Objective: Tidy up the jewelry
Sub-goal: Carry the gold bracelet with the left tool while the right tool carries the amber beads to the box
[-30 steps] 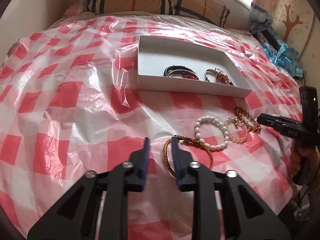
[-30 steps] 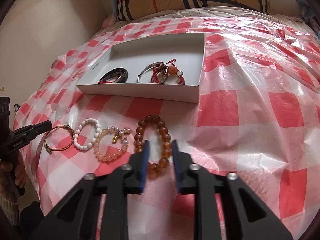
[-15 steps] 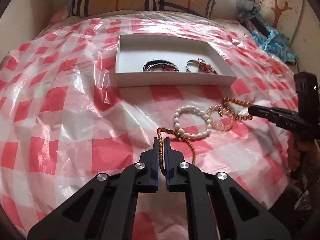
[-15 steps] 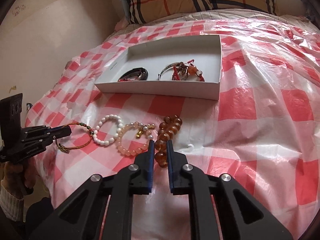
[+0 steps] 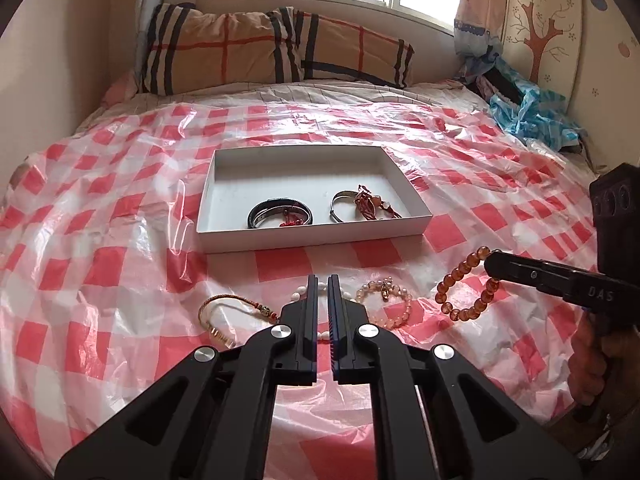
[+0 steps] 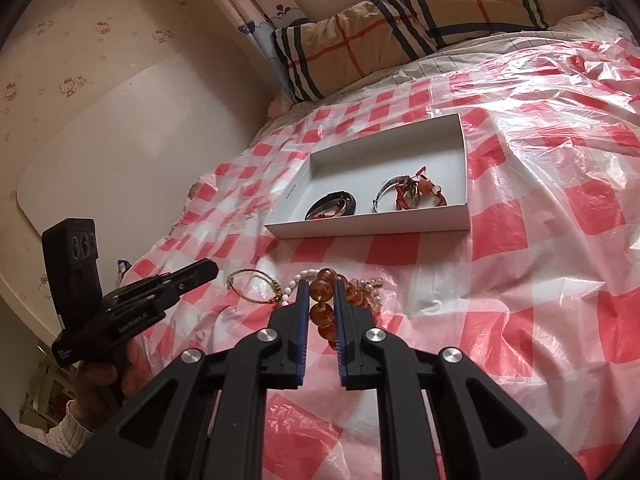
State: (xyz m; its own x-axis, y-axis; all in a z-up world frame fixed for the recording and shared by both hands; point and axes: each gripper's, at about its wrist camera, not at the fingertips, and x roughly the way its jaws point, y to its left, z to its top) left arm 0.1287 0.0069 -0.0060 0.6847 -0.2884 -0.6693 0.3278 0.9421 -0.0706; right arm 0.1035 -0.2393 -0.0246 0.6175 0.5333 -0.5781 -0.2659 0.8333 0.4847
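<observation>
My right gripper (image 6: 322, 282) is shut on the amber bead bracelet (image 6: 322, 312). In the left wrist view the amber bracelet (image 5: 456, 276) hangs from the right gripper (image 5: 490, 268) above the checked sheet. My left gripper (image 5: 323, 280) is shut, and I see nothing between its pads. The gold cord bracelet (image 5: 262, 312) lies on the sheet left of its fingers, its right end hidden behind one. A white bead bracelet (image 5: 300, 292) and a peach bead bracelet (image 5: 384, 304) lie beyond. The white box (image 5: 312, 236) holds a black band (image 5: 280, 216) and a silver bangle (image 5: 360, 204) with red cords.
A red-and-white checked plastic sheet (image 5: 120, 240) covers the bed. Plaid pillows (image 5: 260, 52) lie at the head under the window. A blue plastic bag (image 5: 532, 116) sits at the far right. A wall runs close along the bed's left side. A person's hand (image 6: 100, 376) holds each gripper.
Both grippers went from open to shut and rose. The right one lifted the amber bracelet off the sheet. The gold bracelet, between the left fingers half a second ago, now lies beside them.
</observation>
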